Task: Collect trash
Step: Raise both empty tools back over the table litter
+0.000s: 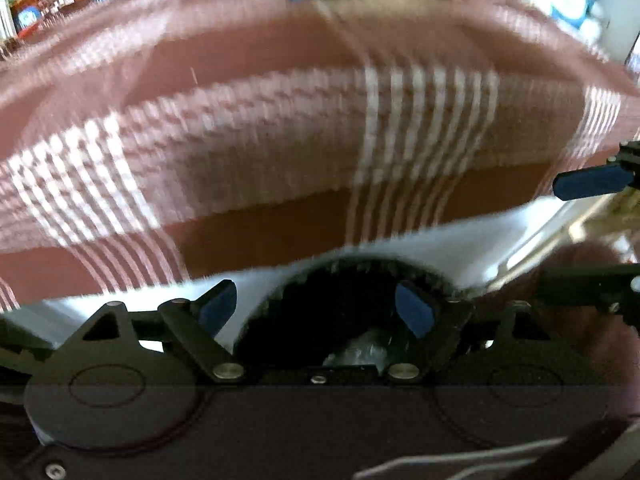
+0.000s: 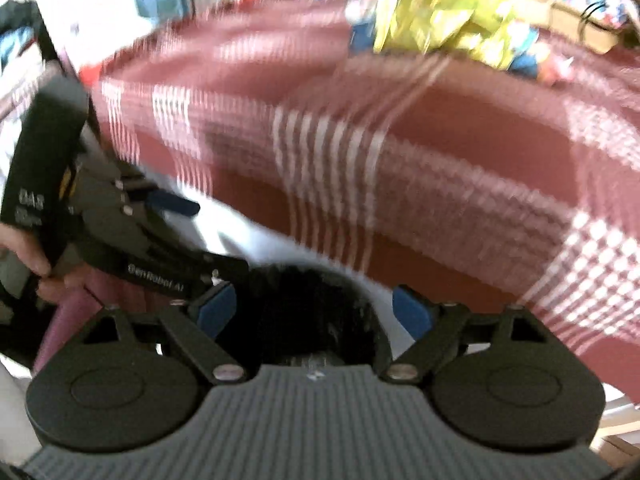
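Both pictures are blurry, so only big shapes can be told. A table covered by a red checked cloth (image 1: 280,128) is seen in front of both tools. At its far edge a heap of yellow wrappers (image 2: 440,12) is seen, with blue and white bits beside it; this is probably the trash to be picked up, and it is well apart from both tools. The left gripper (image 1: 316,312) is held wide open, and a black round thing (image 1: 340,320) with a rough rim sits between its blue pads (image 1: 414,312); it may be a bin or a bag, but that cannot be told. Something shiny and crumpled is seen low inside it, so perhaps one piece is already in. The right gripper (image 2: 316,312) is also held wide open with nothing in it, above the same kind of dark round thing (image 2: 316,320). A hand (image 2: 40,276) is seen at the left around the other tool. Most of the job seems to be left. The middle of the cloth is bare, so there is open room to reach across, but the near table edge lies just beside both tools and could be bumped.
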The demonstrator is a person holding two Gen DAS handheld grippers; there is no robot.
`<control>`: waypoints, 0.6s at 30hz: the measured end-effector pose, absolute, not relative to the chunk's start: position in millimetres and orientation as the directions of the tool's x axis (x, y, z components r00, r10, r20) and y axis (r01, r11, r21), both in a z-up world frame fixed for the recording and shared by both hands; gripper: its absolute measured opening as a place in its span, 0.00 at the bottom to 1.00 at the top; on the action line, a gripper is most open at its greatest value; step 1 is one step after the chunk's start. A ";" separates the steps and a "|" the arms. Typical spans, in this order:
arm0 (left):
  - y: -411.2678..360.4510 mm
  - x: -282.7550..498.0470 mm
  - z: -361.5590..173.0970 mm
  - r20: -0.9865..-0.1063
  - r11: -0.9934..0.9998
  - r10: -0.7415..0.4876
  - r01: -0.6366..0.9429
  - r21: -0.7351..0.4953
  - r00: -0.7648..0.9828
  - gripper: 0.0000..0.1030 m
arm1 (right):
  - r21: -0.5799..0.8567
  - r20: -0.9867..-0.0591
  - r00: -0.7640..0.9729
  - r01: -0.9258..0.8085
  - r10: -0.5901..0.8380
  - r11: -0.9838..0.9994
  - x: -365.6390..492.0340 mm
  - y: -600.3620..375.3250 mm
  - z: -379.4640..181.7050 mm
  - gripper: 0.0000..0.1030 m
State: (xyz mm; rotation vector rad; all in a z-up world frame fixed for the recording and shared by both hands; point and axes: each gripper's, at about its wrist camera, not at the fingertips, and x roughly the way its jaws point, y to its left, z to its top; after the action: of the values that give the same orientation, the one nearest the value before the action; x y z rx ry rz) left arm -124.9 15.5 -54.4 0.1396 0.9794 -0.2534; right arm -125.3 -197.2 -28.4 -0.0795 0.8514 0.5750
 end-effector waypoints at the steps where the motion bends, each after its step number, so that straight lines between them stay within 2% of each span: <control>1: 16.6 -124.3 -46.3 -0.822 0.962 -0.158 0.273 -0.004 0.548 0.84 | 0.159 -0.711 0.538 -0.505 0.453 0.849 -125.6 -200.2 -20.8 0.89; 10: 15.2 -114.1 31.3 -0.674 0.960 -0.219 0.280 -0.019 0.706 0.91 | 0.105 -0.553 0.727 -0.425 0.408 0.899 -110.6 -218.3 28.2 0.94; 18: 10.7 -61.2 70.1 -0.555 0.977 -0.193 0.213 -0.029 0.809 0.94 | 0.107 -0.468 0.831 -0.285 0.301 0.953 -64.0 -242.5 46.5 0.94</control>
State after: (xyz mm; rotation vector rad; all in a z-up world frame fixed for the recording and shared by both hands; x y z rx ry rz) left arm -61.2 10.7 70.1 0.0350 0.5899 -0.2172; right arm -64.0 -242.5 46.5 0.0331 0.5016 0.3107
